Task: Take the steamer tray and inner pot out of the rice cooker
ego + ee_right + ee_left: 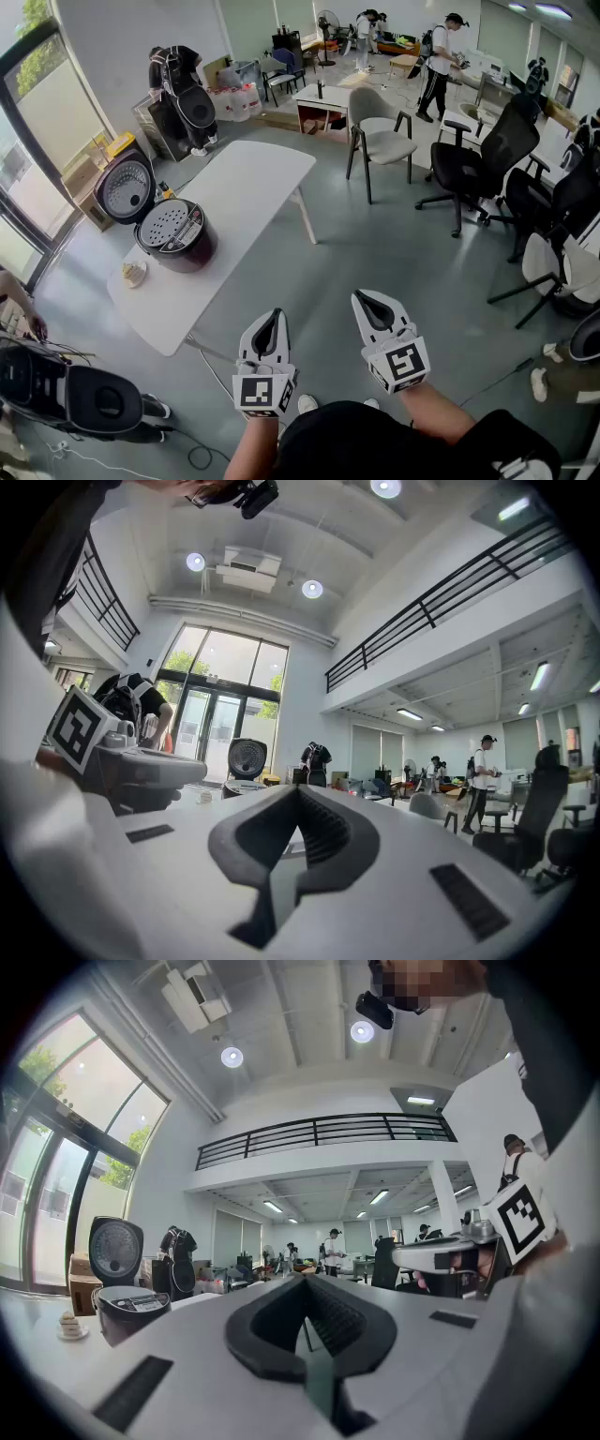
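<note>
While held level | left gripper [272, 321]: jaws together, empty | right gripper [367, 306]: jaws together, empty

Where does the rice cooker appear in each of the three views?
Head view: rice cooker at left, on the white table, lid raised.
Left gripper view: rice cooker at lower left.
Right gripper view: rice cooker small, just left of centre.
Shared landmark: its round raised lid.

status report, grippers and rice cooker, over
Left gripper and right gripper shut, empty, short of white table. Dark round rice cooker open, perforated steamer tray inside. Small pale object beside it, not blocking.
</note>
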`<move>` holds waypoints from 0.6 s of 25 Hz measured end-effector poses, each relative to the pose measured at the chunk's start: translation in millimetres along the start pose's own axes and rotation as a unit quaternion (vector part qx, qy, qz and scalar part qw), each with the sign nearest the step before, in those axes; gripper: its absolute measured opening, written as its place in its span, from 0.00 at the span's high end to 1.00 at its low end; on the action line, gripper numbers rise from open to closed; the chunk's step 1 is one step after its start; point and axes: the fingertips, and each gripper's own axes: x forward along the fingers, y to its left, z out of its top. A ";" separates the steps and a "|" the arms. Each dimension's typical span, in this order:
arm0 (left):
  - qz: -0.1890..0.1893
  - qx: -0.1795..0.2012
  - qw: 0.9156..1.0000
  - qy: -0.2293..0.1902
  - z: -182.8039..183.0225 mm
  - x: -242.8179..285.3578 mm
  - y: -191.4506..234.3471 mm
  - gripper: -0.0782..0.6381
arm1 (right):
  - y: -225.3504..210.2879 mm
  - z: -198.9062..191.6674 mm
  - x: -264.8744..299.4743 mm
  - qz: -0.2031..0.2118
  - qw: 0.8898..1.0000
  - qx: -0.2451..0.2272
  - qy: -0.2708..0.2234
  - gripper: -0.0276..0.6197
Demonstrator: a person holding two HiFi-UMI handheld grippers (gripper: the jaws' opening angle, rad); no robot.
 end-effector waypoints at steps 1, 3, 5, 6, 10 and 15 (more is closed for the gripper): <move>0.000 0.000 1.000 0.000 -0.6 -0.5 1.7 0.90 | 1.8 -0.5 1.6 0.001 1.000 -0.002 0.001 0.96; 0.001 0.002 1.000 0.001 -1.7 -1.4 5.4 0.90 | 5.7 -1.4 5.1 0.001 1.000 -0.007 0.002 0.96; 0.001 0.003 1.000 0.001 -2.4 -2.7 9.8 0.90 | 9.9 -2.5 8.8 0.002 1.000 -0.012 0.003 0.96; 0.002 0.003 1.000 0.001 -2.9 -3.6 12.1 0.90 | 12.1 -3.6 10.6 0.002 1.000 -0.014 0.005 0.96; 0.007 -0.001 1.000 0.003 -5.6 -7.5 24.6 0.90 | 21.0 -7.8 19.0 0.007 1.000 -0.020 0.013 0.96; 0.015 0.000 1.000 0.015 -15.5 -12.5 52.6 0.90 | 38.0 -6.9 39.8 0.007 1.000 -0.022 0.002 0.96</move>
